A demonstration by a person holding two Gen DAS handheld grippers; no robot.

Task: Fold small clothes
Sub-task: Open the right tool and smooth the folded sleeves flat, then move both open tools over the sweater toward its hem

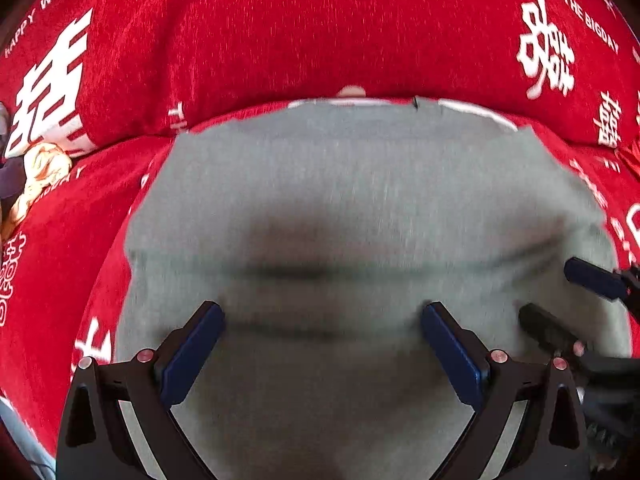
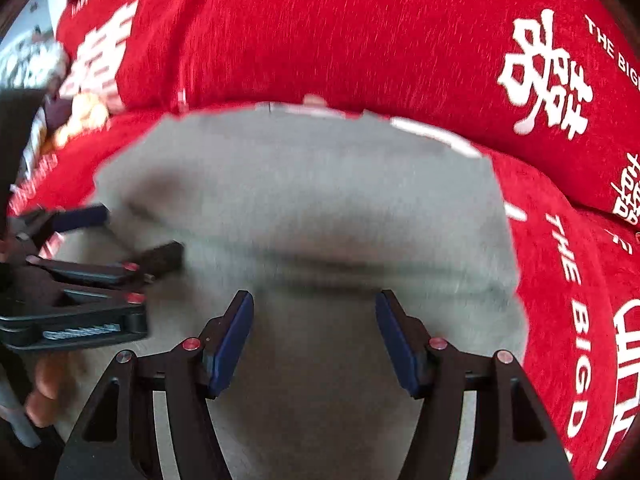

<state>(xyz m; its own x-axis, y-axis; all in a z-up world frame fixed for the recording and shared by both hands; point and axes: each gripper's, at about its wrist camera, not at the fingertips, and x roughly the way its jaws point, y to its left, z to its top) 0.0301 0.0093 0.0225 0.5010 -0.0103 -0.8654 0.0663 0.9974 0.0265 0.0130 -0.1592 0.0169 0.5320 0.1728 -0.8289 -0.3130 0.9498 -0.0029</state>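
Left wrist view looks down on a grey garment (image 1: pixel 352 200) spread flat on a red cover (image 1: pixel 260 32) printed with white characters and the words "HAPPY WEDDING" and "THE BIGDAY". The cloth has a dark crease running across its middle, and its far edge lies against the raised red cushion behind it. The left hand-held gripper (image 1: pixel 322 318) hangs over the near part of the garment with its blue-padded fingers (image 1: pixel 192 356) spread wide, nothing between them. At the right edge of this view the right hand-held gripper (image 1: pixel 560 300) shows from the side, its fingers apart above the garment's right portion. A crumpled pale, patterned cloth (image 1: pixel 40 176) lies at the far left on the red cover, well apart from the garment.

From the right wrist camera the right hand-held gripper is likewise parted over bare grey fabric, pinching nothing. The picture is blurred. The left tool sits at the left, with fingers of the person's hand (image 2: pixel 46 388) beneath it.
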